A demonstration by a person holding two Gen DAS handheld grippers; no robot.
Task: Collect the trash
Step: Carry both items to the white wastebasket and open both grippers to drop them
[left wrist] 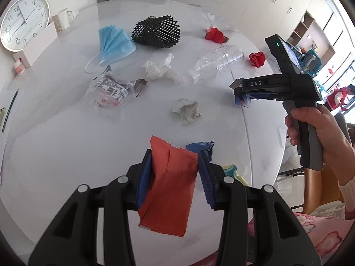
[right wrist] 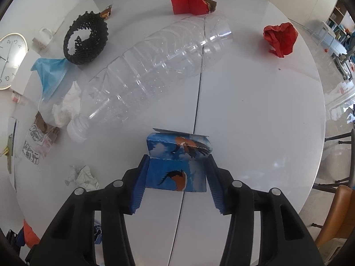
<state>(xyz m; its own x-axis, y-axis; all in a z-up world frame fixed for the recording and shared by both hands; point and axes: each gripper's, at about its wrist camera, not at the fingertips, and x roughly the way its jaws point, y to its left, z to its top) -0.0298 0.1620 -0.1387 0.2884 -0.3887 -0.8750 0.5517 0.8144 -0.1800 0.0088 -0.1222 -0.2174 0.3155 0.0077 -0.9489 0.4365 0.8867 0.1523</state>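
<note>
My left gripper (left wrist: 174, 156) is shut on a flat red wrapper (left wrist: 170, 190), held above the white round table (left wrist: 66, 155). My right gripper (right wrist: 177, 159) is shut on a small blue carton with a bird picture (right wrist: 177, 175); its pads press both sides. The left wrist view shows that gripper (left wrist: 240, 94) in a person's hand (left wrist: 319, 130) over the table's right edge, carton (left wrist: 243, 101) in its tips. Loose on the table lie a clear plastic bottle (right wrist: 159, 59), a blue face mask (left wrist: 114, 43), white tissue (left wrist: 159, 68), crumpled paper (left wrist: 187, 110) and two red paper wads (right wrist: 280, 38) (right wrist: 190, 2).
A black mesh basket (left wrist: 156, 32), a crushed clear cup with a printed label (left wrist: 109, 93), a wall clock (left wrist: 22, 22) and a white mug (left wrist: 63, 18) stand toward the back left. A blue scrap (left wrist: 200, 147) lies just beyond my left fingers. A brown chair (right wrist: 335, 212) stands at the right.
</note>
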